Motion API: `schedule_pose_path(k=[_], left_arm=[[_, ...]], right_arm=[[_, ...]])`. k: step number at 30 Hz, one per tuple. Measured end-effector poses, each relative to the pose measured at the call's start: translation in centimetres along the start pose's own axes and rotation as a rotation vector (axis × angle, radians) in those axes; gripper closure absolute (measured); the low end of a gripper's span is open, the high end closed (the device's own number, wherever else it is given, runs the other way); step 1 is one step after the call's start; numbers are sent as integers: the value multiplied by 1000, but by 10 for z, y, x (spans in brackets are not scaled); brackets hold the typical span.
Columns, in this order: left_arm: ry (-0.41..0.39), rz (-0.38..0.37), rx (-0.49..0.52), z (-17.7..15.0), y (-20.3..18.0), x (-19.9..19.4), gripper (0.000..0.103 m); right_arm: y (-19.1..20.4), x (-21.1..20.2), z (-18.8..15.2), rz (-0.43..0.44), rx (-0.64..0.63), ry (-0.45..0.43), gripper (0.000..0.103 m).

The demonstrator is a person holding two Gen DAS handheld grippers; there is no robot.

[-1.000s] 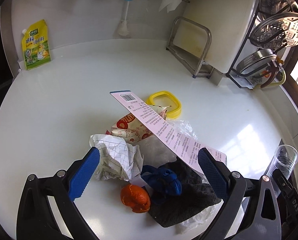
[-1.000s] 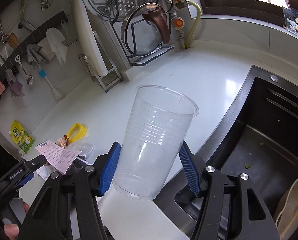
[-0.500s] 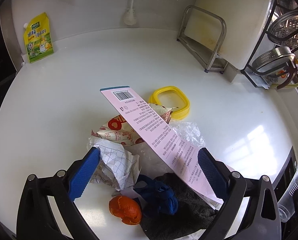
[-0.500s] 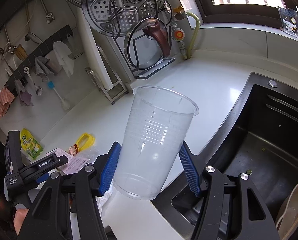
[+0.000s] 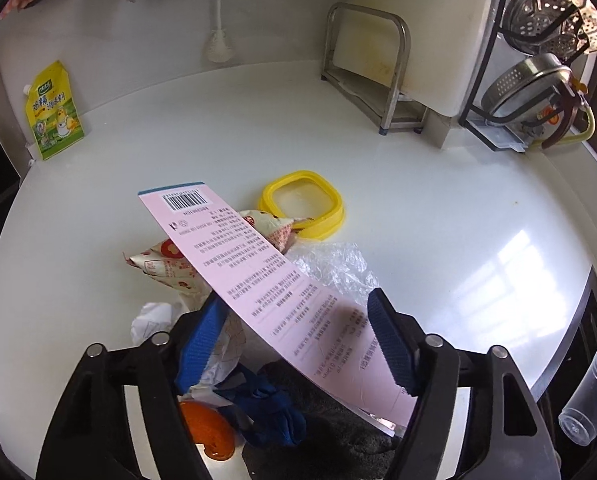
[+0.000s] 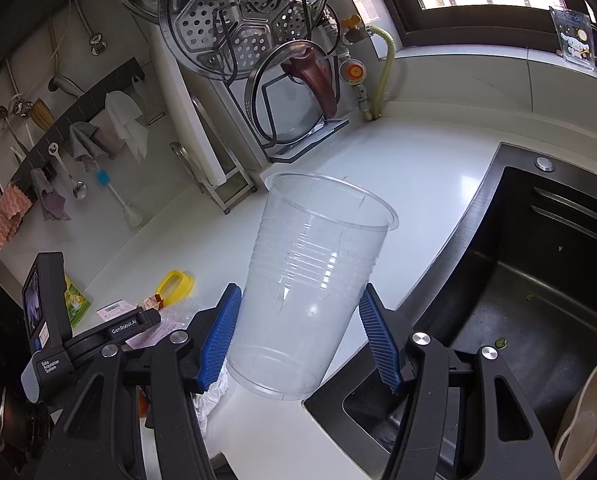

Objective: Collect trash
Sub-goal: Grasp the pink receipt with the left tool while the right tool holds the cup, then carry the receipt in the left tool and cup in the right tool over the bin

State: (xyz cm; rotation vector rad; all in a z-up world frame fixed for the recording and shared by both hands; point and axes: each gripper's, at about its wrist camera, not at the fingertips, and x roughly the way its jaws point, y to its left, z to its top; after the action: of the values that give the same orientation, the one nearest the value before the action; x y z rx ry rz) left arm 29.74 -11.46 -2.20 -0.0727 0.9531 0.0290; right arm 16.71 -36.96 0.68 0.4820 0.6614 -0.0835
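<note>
In the left wrist view my left gripper (image 5: 298, 344) is half closed around a long pink paper slip (image 5: 254, 272) that slants across a trash pile; the blue pads are not pressed on it. Under it lie a red-printed wrapper (image 5: 166, 264), crumpled white paper (image 5: 150, 320), a clear plastic bag (image 5: 334, 264), a blue cloth wad (image 5: 270, 408), orange peel (image 5: 210, 432) and a dark rag (image 5: 338, 448). In the right wrist view my right gripper (image 6: 298, 340) is shut on a clear plastic cup (image 6: 310, 288), upright above the counter edge.
A yellow lid (image 5: 302, 204) lies behind the pile. A yellow sauce pouch (image 5: 54, 112) leans on the wall. A cutting board rack (image 5: 378, 80) and pot-lid rack (image 5: 538, 80) stand at the back right. A black sink (image 6: 518, 280) lies right of the cup.
My left gripper has narrowed from wide open around the pink slip and moved in over the pile. The right gripper has lifted slightly with the cup.
</note>
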Motion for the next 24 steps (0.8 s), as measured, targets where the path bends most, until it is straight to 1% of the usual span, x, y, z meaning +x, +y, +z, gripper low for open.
schedule_pose_path(k=[1, 2, 3, 5, 8, 11, 15, 24], left_arm=[[5, -9, 1, -2, -1, 0, 48], [7, -15, 0, -3, -1, 1, 54], [7, -23, -2, -3, -1, 0, 56], [4, -32, 3, -3, -1, -2, 69], [-6, -42, 24, -2, -3, -6, 83], [-20, -52, 37, 0, -4, -10, 87], [-32, -60, 51, 1, -4, -14, 88], [-94, -85, 74, 12, -3, -42, 95]], right_arm=[[0, 0, 0, -2, -1, 0, 44], [0, 0, 0, -4, -1, -1, 44], [0, 1, 0, -4, -1, 1, 44], [-1, 2, -1, -3, 0, 5, 44], [0, 2, -1, -5, -2, 4, 44], [0, 2, -1, -5, -1, 5, 44], [-1, 3, -1, -4, 1, 7, 44], [-1, 5, -3, -13, -6, 6, 44]])
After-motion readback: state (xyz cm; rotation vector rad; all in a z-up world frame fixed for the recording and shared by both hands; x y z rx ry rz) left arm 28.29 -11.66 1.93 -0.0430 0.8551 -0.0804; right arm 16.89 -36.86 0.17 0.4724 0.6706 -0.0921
